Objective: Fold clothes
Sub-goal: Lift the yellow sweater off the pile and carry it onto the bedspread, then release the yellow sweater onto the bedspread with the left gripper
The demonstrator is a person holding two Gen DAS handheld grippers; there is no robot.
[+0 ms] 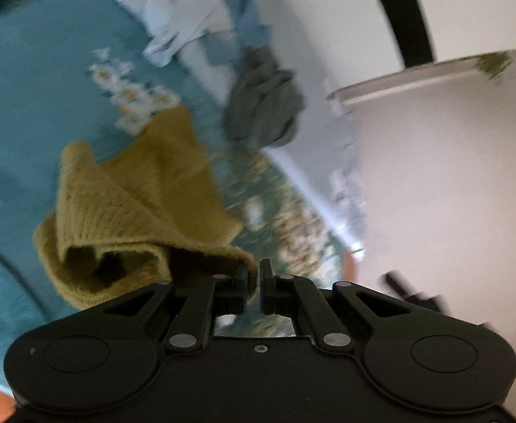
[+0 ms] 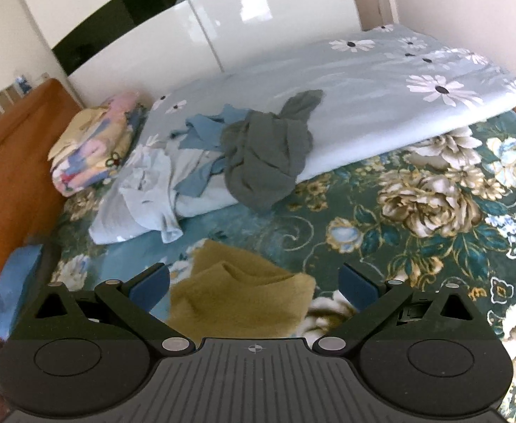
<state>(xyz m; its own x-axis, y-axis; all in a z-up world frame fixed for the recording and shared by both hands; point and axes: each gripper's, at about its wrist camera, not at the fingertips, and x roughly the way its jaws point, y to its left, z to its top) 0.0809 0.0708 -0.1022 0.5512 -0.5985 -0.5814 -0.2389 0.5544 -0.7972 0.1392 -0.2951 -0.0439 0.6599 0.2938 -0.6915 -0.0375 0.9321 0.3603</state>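
mustard knit garment (image 1: 134, 204), bunched, lifted

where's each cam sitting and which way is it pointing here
Left wrist: on the left gripper, tilted, blurred, looking down its shut jaws pinching the mustard knit garment above the teal floral bedspread.
Right wrist: on the right gripper, jaws open, facing across the bed to the white wardrobe; a dark shape, maybe a hand, at bottom left.
Shared: mustard garment, grey garment, pale blue clothes.
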